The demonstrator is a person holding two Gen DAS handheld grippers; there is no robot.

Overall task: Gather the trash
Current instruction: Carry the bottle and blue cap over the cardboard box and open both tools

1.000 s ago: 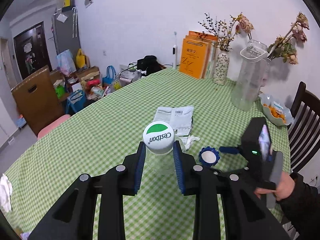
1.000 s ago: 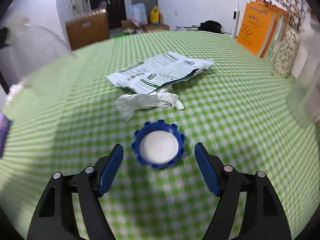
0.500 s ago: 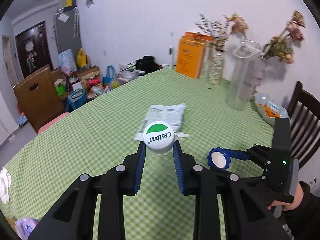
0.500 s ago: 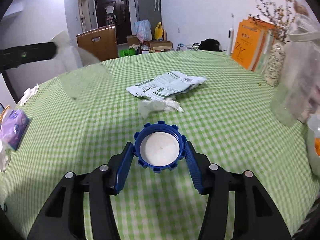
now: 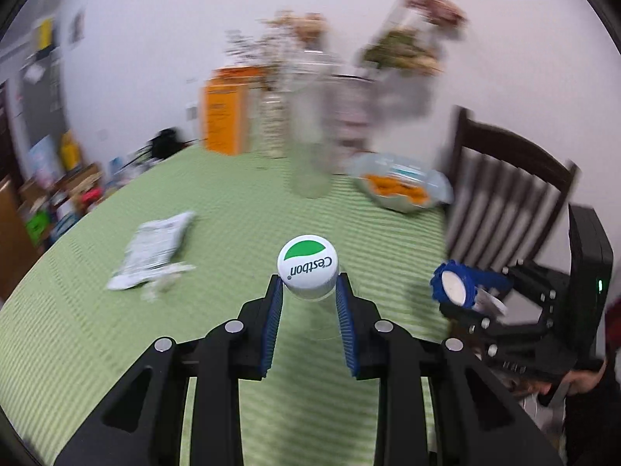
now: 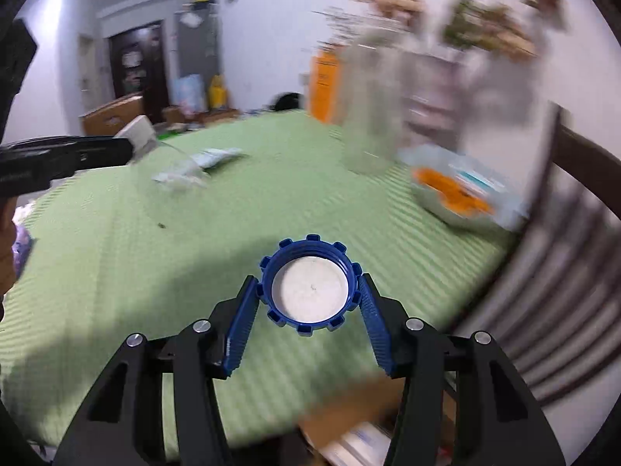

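While both hands carry their loads over the right-hand edge of the table (image 5: 240, 209), the left gripper (image 5: 308, 299) has its blue pads pressed narrowly on a clear plastic bottle (image 5: 307, 272) just under its white-and-green cap, bottle body hanging below and mostly see-through. Right gripper (image 6: 308, 310) is about half open, its jaws have just been closing, and the pads now pinch the blue notched lid (image 6: 308, 285) by its rim, open side facing the camera.

Left on the table: a printed wrapper (image 5: 155, 248) toward the left edge with a crumpled white scrap (image 5: 167, 275) touching its near end. Not trash by the look: bowl of orange snacks (image 5: 399, 190) near the far right corner, tall clear jar (image 5: 310, 132) just beside it, dark chair (image 5: 504, 194) past the right edge.

Risks, my call: lid is held only by two points on a round rim, so a quick swing could pop it out. Bottle gripped at the neck can pivot and slip. Everything is blurred, so no bin is visible and the drop point can't be judged.
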